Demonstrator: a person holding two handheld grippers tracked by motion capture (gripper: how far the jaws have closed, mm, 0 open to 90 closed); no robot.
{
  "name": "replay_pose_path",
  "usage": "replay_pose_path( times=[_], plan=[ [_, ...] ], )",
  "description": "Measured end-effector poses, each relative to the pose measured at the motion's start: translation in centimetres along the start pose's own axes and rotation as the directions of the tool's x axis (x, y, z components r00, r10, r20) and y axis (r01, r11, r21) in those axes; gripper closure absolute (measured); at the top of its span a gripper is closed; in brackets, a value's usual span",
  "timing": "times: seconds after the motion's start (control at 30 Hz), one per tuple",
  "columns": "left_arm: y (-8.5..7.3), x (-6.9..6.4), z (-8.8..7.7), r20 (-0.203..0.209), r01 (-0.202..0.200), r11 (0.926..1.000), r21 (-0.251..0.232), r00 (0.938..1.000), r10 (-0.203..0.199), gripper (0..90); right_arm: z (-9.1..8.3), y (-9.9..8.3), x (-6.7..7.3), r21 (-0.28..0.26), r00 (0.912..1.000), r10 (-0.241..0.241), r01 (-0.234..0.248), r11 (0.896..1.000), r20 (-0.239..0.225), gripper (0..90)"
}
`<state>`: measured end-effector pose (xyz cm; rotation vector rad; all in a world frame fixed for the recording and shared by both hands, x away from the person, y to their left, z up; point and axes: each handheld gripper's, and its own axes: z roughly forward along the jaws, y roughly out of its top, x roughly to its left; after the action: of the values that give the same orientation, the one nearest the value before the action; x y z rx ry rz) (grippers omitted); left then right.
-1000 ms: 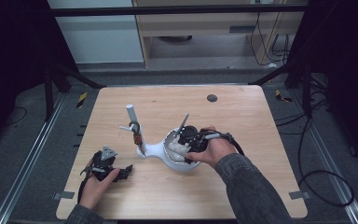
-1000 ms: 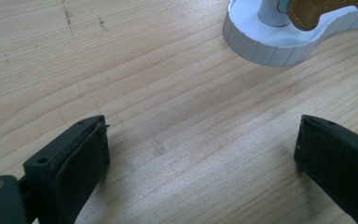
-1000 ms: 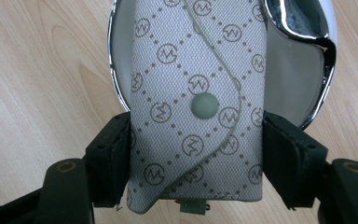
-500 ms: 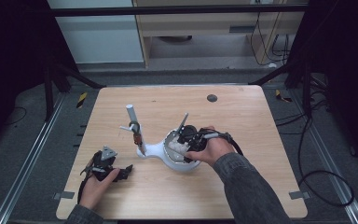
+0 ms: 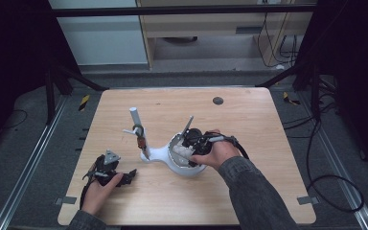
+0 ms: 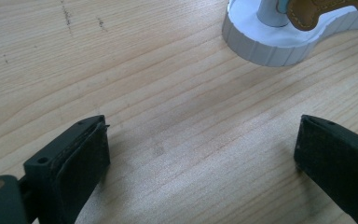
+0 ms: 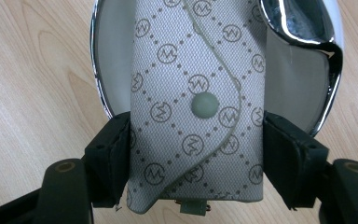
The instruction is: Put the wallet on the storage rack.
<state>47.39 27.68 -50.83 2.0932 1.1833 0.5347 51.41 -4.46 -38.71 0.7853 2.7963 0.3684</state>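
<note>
Two grippers work at my table (image 5: 268, 129): over the white stand's dish (image 7: 103, 70), my right gripper (image 7: 196, 154) clamps the grey pouch (image 7: 196, 93). I'd keep it level and centred. Left gripper (image 6: 200, 154) rests spread, empty.

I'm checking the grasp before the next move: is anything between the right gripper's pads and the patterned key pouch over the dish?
Nothing visible. The right gripper is shut on the key pouch, one pad against each side of the fabric, above the white dish. A shiny metal piece lies farther in the dish, apart from the pads.
</note>
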Motion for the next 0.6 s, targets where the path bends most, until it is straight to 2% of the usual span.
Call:
replay_pose_path(
  times=[0.33,0.43,0.6],
  plan=[
    [0.00,-0.01,0.00,0.001,0.002,1.0000,0.000,1.0000,-0.002,2.4,0.19,0.03,0.04,-0.006,0.9999,0.013,-0.013,1.000,0.003,28.6],
    [0.00,-0.02,0.00,0.001,0.002,1.0000,0.000,1.0000,-0.002,2.5,0.23,-0.06,-0.04,-0.019,0.9998,0.018,-0.018,1.000,-0.003,23.5],
    [0.00,-0.01,0.00,0.001,0.002,1.0000,0.000,1.0000,-0.002,2.5,-0.07,-0.19,-0.08,-0.030,0.9996,0.029,-0.029,0.999,-0.003,22.3]
  ],
)
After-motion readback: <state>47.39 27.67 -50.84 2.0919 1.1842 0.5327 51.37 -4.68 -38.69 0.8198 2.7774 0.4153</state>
